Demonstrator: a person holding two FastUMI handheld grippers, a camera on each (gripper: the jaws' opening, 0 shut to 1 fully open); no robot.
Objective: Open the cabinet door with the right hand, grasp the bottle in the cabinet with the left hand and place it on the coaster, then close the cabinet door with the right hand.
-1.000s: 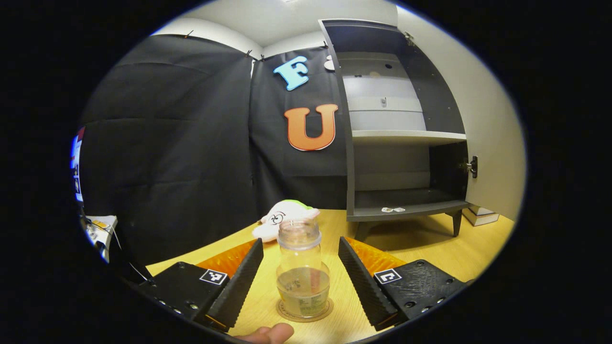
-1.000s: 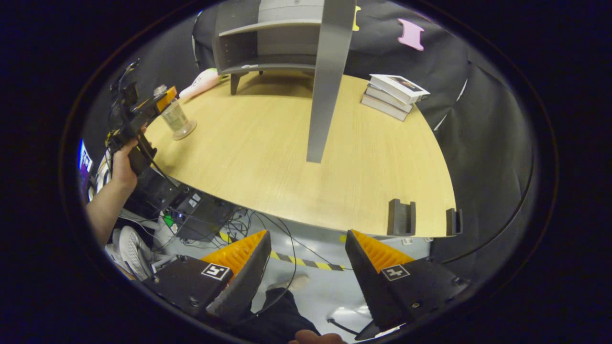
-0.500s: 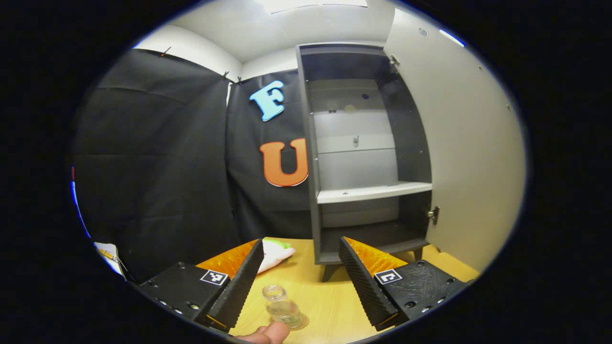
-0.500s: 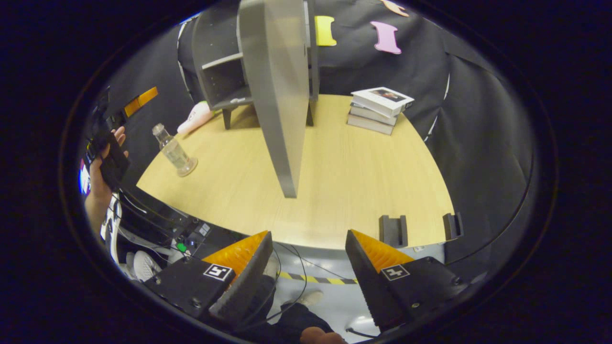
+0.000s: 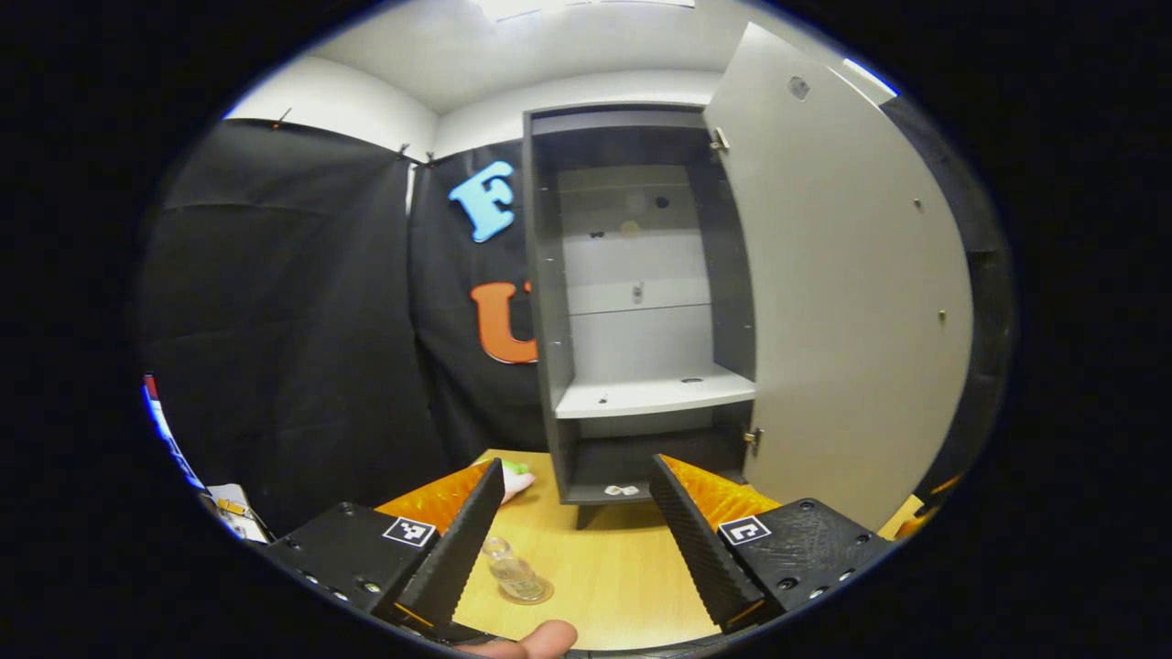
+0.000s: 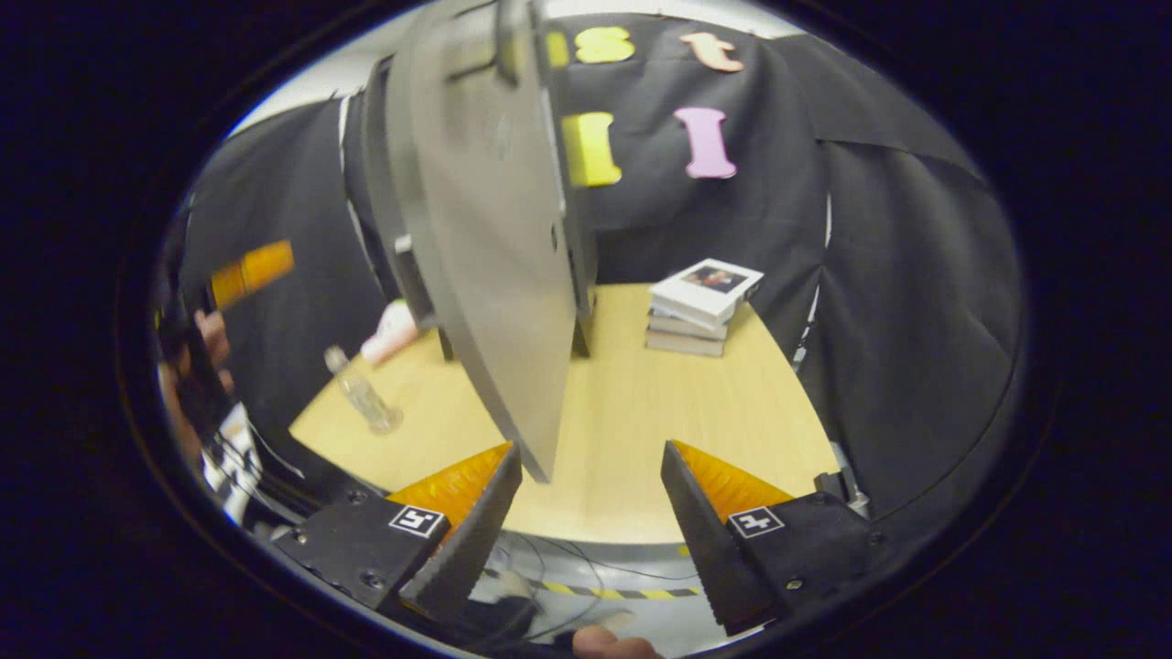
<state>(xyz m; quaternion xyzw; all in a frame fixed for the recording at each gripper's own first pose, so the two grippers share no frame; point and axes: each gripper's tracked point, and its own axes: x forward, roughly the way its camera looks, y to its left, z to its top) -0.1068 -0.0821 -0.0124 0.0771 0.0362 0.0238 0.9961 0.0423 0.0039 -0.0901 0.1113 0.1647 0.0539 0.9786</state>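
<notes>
Bottle (image 5: 513,575) now sits on the coaster (image 5: 529,591), far below our released left gripper (image 5: 572,540); right gripper (image 6: 591,522), fingers spread, nears the cabinet door (image 6: 494,275).

A recording booth: black cloth walls (image 5: 293,302) surround a wooden counter (image 6: 632,412), cables (image 6: 586,567) trailing over a tape-marked floor (image 6: 632,590).

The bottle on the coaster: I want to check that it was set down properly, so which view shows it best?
The right gripper view: the bottle stands in the open on the table, seen whole from the side, though blurred. In the left gripper view the bottle is small, on the coaster, beside a finger of the left gripper.
</notes>
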